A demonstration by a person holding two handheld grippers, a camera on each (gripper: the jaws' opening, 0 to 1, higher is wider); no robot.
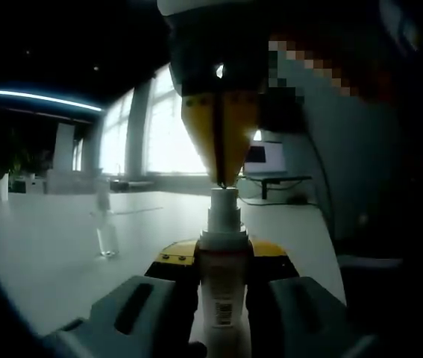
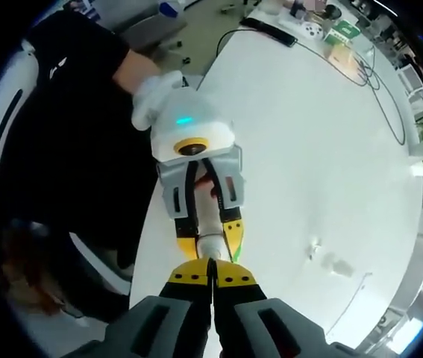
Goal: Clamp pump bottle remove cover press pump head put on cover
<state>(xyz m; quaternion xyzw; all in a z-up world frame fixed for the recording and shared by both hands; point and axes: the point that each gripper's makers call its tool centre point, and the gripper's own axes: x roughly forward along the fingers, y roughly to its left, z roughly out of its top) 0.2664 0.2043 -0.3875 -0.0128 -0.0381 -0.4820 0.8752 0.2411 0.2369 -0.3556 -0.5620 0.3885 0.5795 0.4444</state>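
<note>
**Pump bottle clamped, right tongs on its head**

The white table (image 2: 323, 149) took up most of the right gripper view, with a cable (image 2: 375, 82) looping across its far side and small clutter (image 2: 330, 30) at the far end. My dark-clothed body (image 2: 77, 149) stood along the table's edge.

In the left gripper view, bright windows (image 1: 163, 127) lay beyond the table (image 1: 39, 253), and a monitor (image 1: 265, 158) sat on a stand behind. My right tongs (image 1: 222, 179) came down from above and blocked the middle of that view.

My left tongs (image 1: 222, 280) were closed narrow around the pump bottle (image 1: 222, 291), which stood upright between the jaws, label toward the camera. From the right gripper view I looked down onto the same left tongs (image 2: 207, 224) and the bottle's top (image 2: 211, 245) pinched in them.

My right tongs (image 2: 212, 277) had their yellow tips pressed together, touching the pump head (image 1: 224, 200); I saw nothing held between them.

A small clear cover (image 1: 105, 224) stood alone on the table, well apart from the bottle; in the right gripper view it (image 2: 315, 248) was only a faint shape.
</note>
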